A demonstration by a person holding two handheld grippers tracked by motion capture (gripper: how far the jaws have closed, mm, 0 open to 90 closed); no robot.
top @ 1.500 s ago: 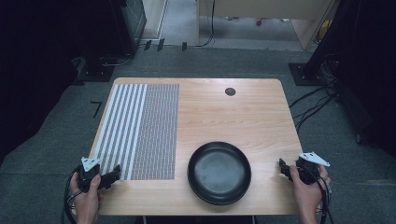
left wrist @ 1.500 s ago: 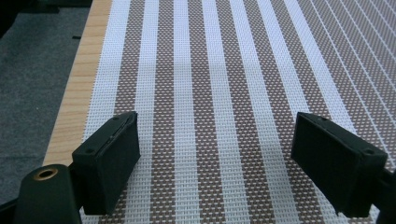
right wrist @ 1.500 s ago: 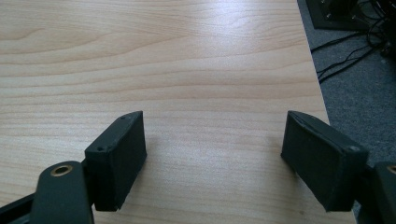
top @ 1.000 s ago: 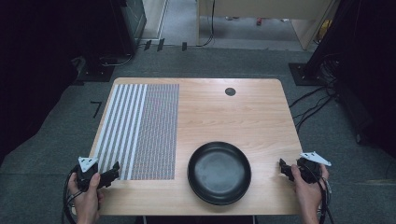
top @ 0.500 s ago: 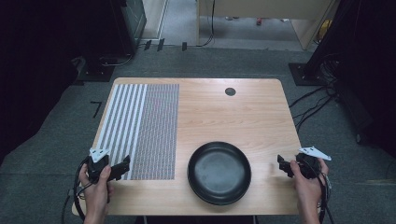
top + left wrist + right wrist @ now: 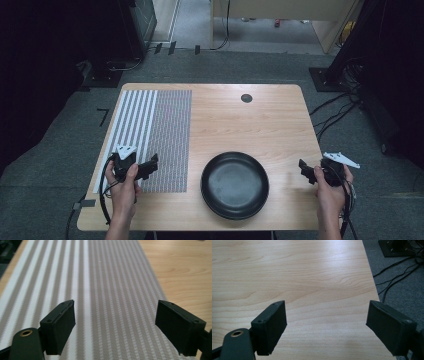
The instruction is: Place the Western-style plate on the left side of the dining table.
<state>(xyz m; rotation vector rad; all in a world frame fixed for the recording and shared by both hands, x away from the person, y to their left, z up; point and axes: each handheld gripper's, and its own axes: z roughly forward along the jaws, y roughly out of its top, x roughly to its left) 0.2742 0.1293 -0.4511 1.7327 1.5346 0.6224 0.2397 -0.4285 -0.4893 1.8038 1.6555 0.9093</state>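
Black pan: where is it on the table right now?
In the high view the pan sits on the table's near edge, right of the striped mat, between the two grippers.

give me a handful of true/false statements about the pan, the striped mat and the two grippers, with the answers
1. The black pan is empty. True.
2. The left gripper is shut on the striped mat. False: its jaws stand wide apart above the mat, as the left gripper view shows.
3. The pan lies on the striped mat. False: it sits on the bare wood of the table, to the right of the mat.
4. The right gripper is open near the table's right edge. True.
5. A small dark round spot sits near the far edge of the table. True.
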